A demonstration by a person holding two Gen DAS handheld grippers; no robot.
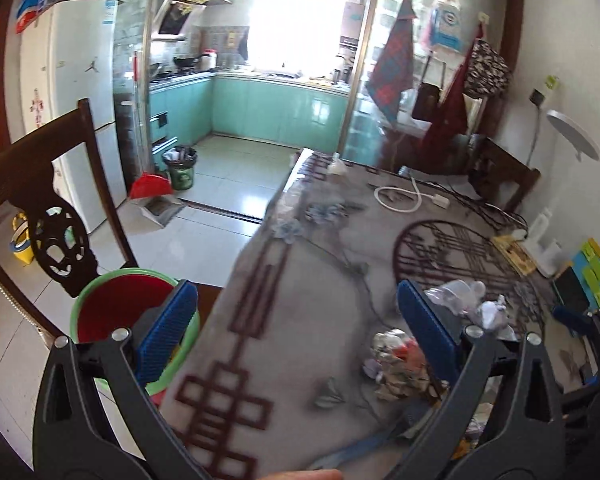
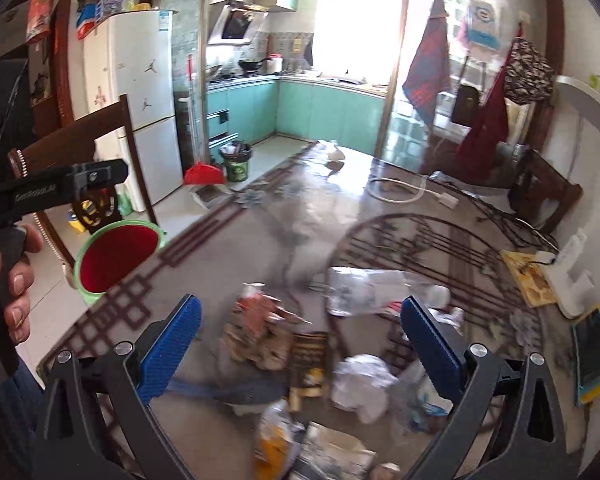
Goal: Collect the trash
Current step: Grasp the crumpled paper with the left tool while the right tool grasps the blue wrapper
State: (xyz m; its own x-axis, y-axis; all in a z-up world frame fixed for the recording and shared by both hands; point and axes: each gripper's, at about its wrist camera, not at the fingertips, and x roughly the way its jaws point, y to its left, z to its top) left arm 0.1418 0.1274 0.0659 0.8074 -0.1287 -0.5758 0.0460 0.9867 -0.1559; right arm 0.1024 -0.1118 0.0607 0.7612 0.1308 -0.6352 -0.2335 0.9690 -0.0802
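Note:
My left gripper (image 1: 296, 320) hangs open over the near left part of the patterned table (image 1: 300, 264), nothing between its blue pads. Left of it, below the table edge, stands a green bin with a red liner (image 1: 120, 308). A blurred trash pile (image 1: 400, 360) with clear plastic (image 1: 456, 292) lies by its right finger. My right gripper (image 2: 300, 336) is wide open above the litter: crumpled wrappers (image 2: 260, 328), a clear plastic bottle (image 2: 372, 288), white crumpled paper (image 2: 364, 380), a dark packet (image 2: 310, 360) and a yellow bag (image 2: 276, 432). The bin (image 2: 116, 256) shows at left.
A dark wooden chair (image 1: 40, 184) stands beside the bin, with a white fridge (image 1: 80, 92) behind. On the table's far side lie a white cable (image 1: 400, 196) and a book (image 2: 528, 276). A floor bin (image 2: 236, 160) and red dustpan (image 2: 204, 174) stand by the kitchen. A hand (image 2: 16, 280) grips the left tool.

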